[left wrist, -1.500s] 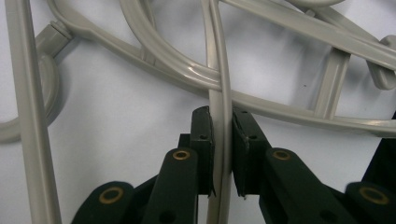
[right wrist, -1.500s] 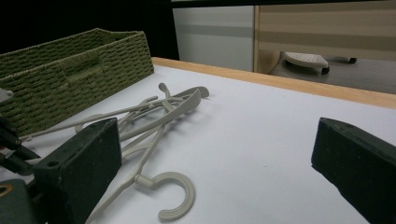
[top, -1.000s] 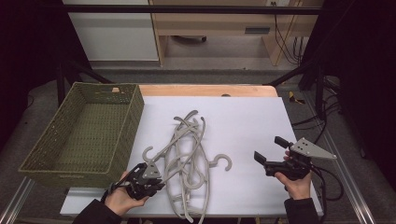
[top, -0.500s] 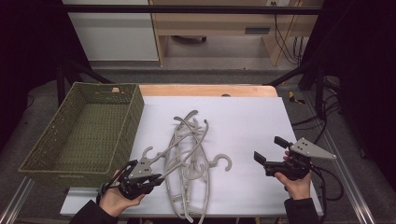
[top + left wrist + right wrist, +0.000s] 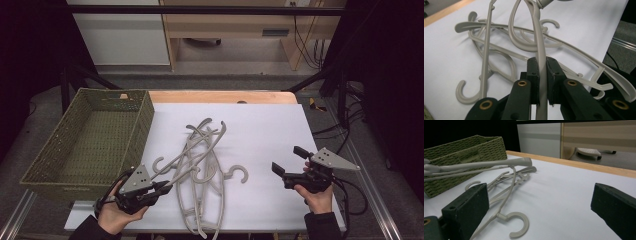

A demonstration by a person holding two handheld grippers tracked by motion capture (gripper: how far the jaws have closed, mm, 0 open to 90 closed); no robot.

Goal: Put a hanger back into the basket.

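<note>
I have my left gripper [image 5: 161, 186] clamped on one grey plastic hanger [image 5: 540, 57], the pads pinching a thin bar of it edge-on, at the near left of the white sheet [image 5: 270, 130], just in front of the green woven basket [image 5: 60, 165]. The held hanger slants up across the tangled pile of other hangers [image 5: 202, 165] in the middle of the sheet. I judge these hangers light and fairly stiff, with a little spring along the arms, and their smooth plastic is likely slippery between flat pads, so a grip on a straight stretch of bar near a junction seems safer than one on a curved hook. The trouble is the tangle: hooks and arms interlace, and from the high view I cannot quite tell whether my hanger is free of its neighbours or threaded through one. My right gripper [image 5: 291, 163] hovers over the right of the sheet, jaws standing wide with nothing between them, well placed to pin the pile if it drags along.
</note>
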